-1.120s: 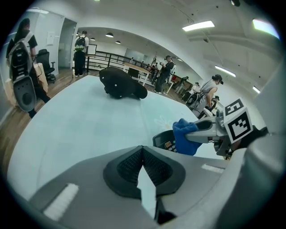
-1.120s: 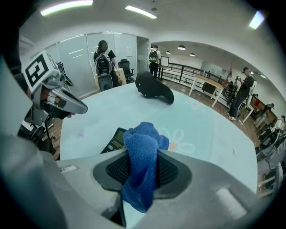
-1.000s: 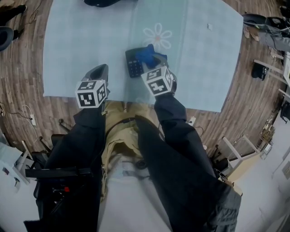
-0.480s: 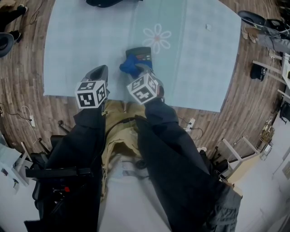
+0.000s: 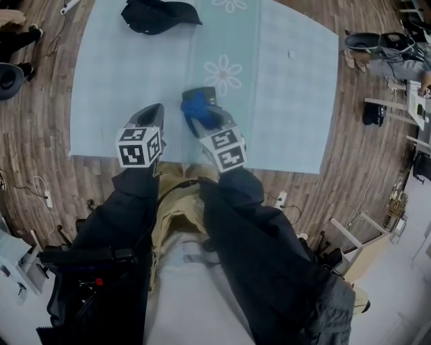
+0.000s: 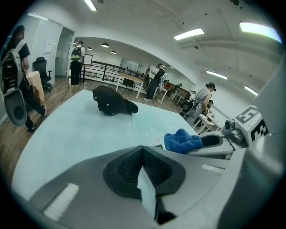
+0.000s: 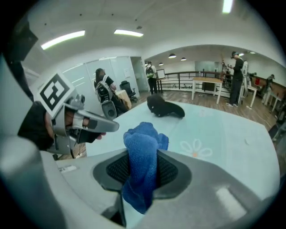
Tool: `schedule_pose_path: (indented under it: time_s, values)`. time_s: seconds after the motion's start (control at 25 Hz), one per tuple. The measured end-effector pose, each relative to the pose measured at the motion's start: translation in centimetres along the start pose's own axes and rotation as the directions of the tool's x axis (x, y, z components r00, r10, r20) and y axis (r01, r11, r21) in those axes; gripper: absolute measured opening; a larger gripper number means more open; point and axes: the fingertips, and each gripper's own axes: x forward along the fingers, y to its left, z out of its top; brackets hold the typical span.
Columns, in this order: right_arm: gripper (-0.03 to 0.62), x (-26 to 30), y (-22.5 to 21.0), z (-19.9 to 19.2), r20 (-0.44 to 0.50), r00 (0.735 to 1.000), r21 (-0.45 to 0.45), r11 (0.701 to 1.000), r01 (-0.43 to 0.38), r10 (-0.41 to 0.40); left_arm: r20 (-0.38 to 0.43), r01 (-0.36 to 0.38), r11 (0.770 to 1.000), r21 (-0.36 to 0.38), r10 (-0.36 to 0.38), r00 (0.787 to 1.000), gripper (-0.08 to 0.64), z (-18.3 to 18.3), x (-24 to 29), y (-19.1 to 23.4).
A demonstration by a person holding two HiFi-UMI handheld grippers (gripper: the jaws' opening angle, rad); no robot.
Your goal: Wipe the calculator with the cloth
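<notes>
In the head view the dark calculator [image 5: 201,93] lies on the pale blue mat [image 5: 283,101]; only its far end shows. The blue cloth [image 5: 196,108] covers its near part. My right gripper [image 5: 204,116] is shut on the cloth and presses it onto the calculator. The right gripper view shows the cloth [image 7: 144,136] bunched between the pads, and the calculator is hidden there. My left gripper [image 5: 153,110] hovers just left of the calculator, apart from it, shut with nothing in it [image 6: 143,154]. In the left gripper view the cloth [image 6: 182,140] sits to the right.
A black cap [image 5: 159,14] lies at the mat's far edge, also seen as a cap [image 6: 112,102] from the left gripper. Flower prints [image 5: 223,73] mark the mat. Wooden floor [image 5: 40,128] surrounds it, with cables and bags. Several people stand by tables behind.
My right gripper has dragged the cloth from the calculator's right part leftwards and nearer across it. The left gripper has stayed in place. The head view has shifted a little.
</notes>
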Motion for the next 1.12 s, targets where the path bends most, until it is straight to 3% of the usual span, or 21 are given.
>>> schedule_pose_path:
  time_s: [0.2,0.48,0.64,0.92,1.12]
  values:
    - [0.124,-5.6,-1.6,6.4,0.182,0.982,0.076,0.997,0.032,-0.045,0.082,0.039,0.996,0.084,-0.046,0.996,-0.002,4.5,-1.4,-3.4]
    - [0.124,-11.8,-3.5,14.0,0.397,0.909,0.086,0.992,0.095,-0.122,0.24,0.045,0.981,0.191,-0.092,0.966,-0.002,13.1,-2.9,-6.3]
    - [0.124,-15.8,-3.9,16.5,0.482,0.86,0.095,0.986,0.135,-0.164,0.333,0.071,0.972,0.223,-0.145,0.932,-0.002,16.2,-5.4,-9.0]
    - [0.126,-21.9,-4.7,20.9,0.634,0.743,0.083,0.973,0.213,-0.217,0.486,0.039,0.948,0.315,-0.197,0.852,-0.002,22.2,-9.0,-11.9]
    - [0.126,-24.6,-4.6,22.0,0.675,0.7,0.083,0.966,0.244,-0.235,0.516,0.045,0.941,0.335,-0.224,0.827,-0.002,23.3,-11.1,-13.3]
